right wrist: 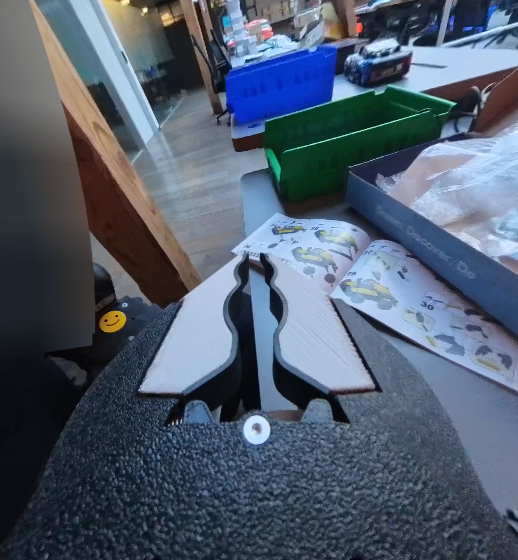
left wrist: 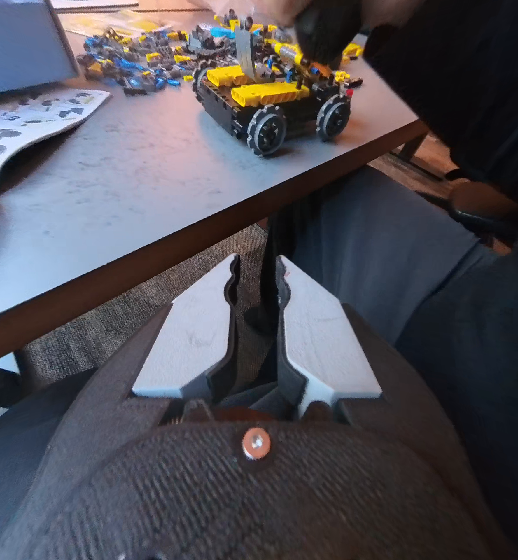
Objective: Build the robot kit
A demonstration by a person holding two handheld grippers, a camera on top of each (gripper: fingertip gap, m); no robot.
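My left gripper (left wrist: 258, 260) is below the near edge of the grey table (left wrist: 130, 188), over carpet and a person's blue-clad leg (left wrist: 373, 257). Its jaws are a little apart and empty. A black and yellow brick car (left wrist: 273, 103) with grey wheels stands on the table near that edge. A dark blurred shape (left wrist: 327, 33) held by a hand hangs over the car's far side. My right gripper (right wrist: 254, 257) has its tips almost touching and is empty. It points at an open instruction booklet (right wrist: 373, 288) lying at the table's edge.
Loose blue, yellow and black bricks (left wrist: 148, 57) are heaped behind the car. The booklet (left wrist: 33, 121) and a grey box (left wrist: 18, 45) lie at the left. A box with plastic bags (right wrist: 464, 194), a green bin (right wrist: 351, 145) and a blue bin (right wrist: 282, 85) stand beyond. A wooden post (right wrist: 124, 212) rises at the left.
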